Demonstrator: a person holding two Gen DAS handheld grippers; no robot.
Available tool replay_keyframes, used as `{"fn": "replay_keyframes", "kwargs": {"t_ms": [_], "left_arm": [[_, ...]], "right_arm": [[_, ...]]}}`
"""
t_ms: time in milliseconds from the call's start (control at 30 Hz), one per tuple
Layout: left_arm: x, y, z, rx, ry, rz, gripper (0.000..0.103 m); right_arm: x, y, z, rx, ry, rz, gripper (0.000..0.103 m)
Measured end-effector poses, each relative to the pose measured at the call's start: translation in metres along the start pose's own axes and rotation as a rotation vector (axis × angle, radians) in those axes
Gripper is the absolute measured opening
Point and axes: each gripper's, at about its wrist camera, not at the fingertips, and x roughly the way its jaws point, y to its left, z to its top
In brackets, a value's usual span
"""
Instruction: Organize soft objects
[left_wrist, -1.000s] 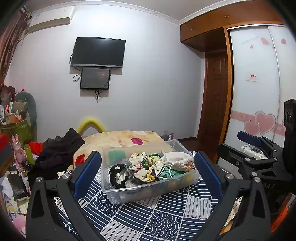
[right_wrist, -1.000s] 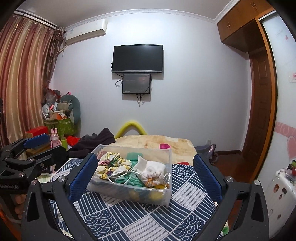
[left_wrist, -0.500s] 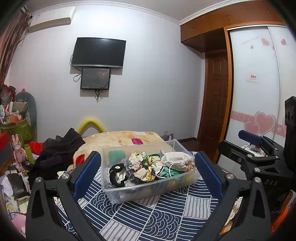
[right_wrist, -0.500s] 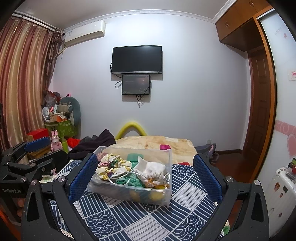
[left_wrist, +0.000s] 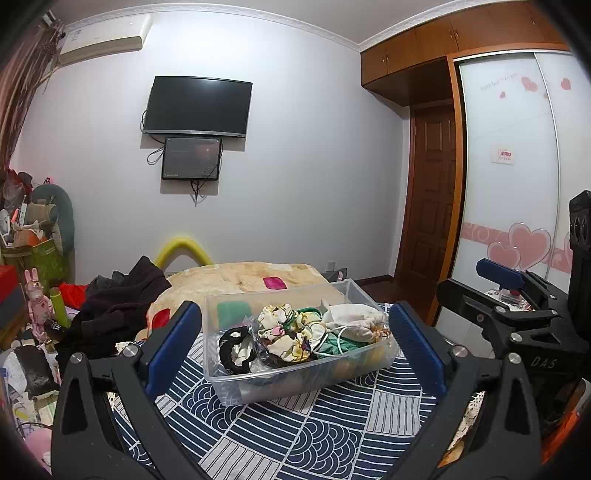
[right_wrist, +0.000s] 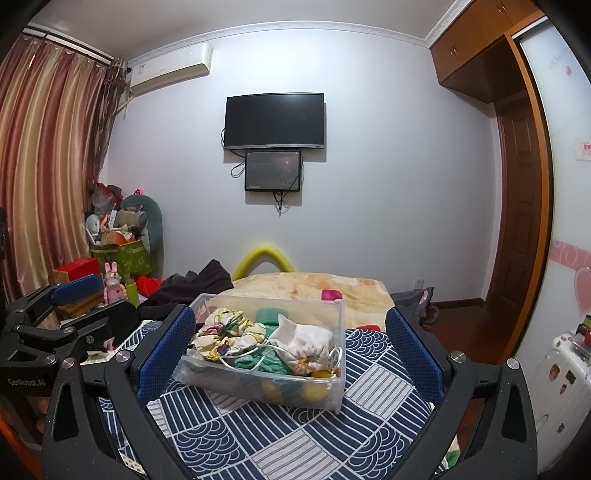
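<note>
A clear plastic bin stands on a blue-and-white patterned bedspread. It holds several soft things: floral scrunchies, a white drawstring pouch, green cloth and a black-and-white piece. My left gripper is open and empty, in front of the bin. My right gripper is open and empty, also in front of the bin. Each gripper shows in the other's view, the right one at the right and the left one at the left.
A beige blanket and dark clothes lie behind the bin. Toys and boxes crowd the left side. A white suitcase stands at the right by the wardrobe. A TV hangs on the far wall.
Both views have shifted only slightly; the bin sits a touch lower in the right wrist view. Both grippers stay open and empty.
</note>
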Motion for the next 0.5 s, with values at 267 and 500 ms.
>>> {"fn": "replay_keyframes", "kwargs": {"t_ms": [267,500], "left_arm": [[-0.0025,0.0000,0.0022,0.004,-0.006,-0.002,0.103],[-0.0031,-0.0011,0.0013,0.005,-0.011,-0.003,0.103]], "right_arm": [[-0.0013,0.0016,0.0011,-0.001,-0.004,0.001,0.103],[-0.0013,0.0017,0.0003,0.000,-0.002,0.002,0.103]]}}
